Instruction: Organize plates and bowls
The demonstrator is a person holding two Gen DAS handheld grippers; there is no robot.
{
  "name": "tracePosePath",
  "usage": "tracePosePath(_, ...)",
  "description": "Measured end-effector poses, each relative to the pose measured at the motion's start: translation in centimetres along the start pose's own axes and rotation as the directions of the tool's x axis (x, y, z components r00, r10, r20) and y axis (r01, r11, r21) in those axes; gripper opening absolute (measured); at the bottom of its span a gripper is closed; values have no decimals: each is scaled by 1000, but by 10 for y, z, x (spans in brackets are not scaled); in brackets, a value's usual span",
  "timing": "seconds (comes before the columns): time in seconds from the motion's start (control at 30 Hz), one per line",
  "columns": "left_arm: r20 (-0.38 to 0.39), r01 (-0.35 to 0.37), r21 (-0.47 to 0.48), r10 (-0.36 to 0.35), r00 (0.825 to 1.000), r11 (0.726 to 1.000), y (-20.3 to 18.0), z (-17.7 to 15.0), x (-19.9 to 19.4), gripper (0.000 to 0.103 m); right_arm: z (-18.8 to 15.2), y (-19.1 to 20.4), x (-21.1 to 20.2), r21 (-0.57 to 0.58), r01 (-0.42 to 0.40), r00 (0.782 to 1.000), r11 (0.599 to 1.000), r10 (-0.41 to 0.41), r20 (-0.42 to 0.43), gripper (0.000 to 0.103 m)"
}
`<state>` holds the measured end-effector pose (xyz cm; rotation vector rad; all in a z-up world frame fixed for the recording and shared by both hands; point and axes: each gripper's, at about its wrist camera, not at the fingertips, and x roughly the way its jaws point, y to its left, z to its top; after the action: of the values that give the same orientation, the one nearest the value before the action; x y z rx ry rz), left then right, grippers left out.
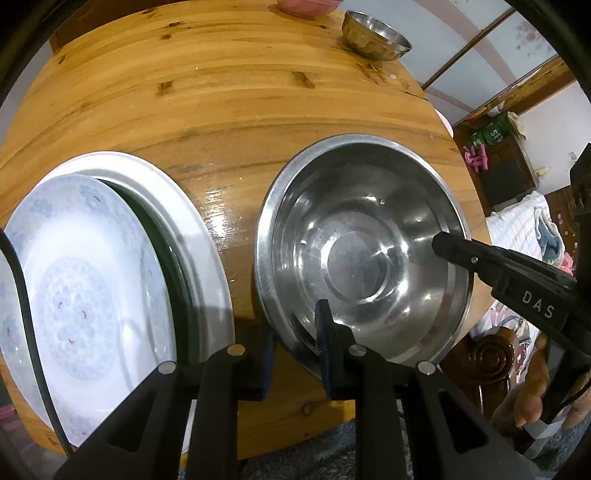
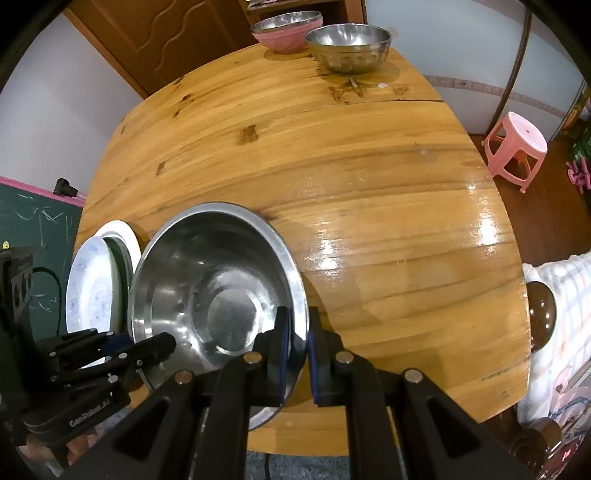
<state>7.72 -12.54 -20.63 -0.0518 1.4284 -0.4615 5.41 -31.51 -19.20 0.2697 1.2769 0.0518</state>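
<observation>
Both grippers clamp one wide steel bowl [image 1: 364, 258] at the near table [image 2: 351, 184] edge: left gripper [image 1: 295, 354] pinches its near-left rim, right gripper [image 2: 297, 354] pinches its right rim, jaws nearly together on the thin metal. Left of it, a patterned plate [image 1: 81, 295] leans in a white plate [image 1: 192, 206]. Far edge: small steel bowl [image 2: 347, 46], just beside a pink bowl [image 2: 286, 31].

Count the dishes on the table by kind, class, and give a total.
Steel bowls, plain: 2, the large bowl held by both grippers and a small one at the far edge
Pink bowl with steel lining: 1
Plates: 2, the patterned plate over a white plate
Total: 5
</observation>
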Motion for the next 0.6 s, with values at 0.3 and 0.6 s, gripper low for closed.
tracePosePath(0.3, 53, -10, -6, 10, 999, 1000, 2, 2, -16, 53, 1, -3, -1, 26, -33, 999, 999, 33, -1, 19)
tracePosePath(0.6, 92, -16, -32, 18, 996, 999, 10, 1, -32, 59, 2, 2, -20, 7, -31, 997, 999, 31, 65, 27)
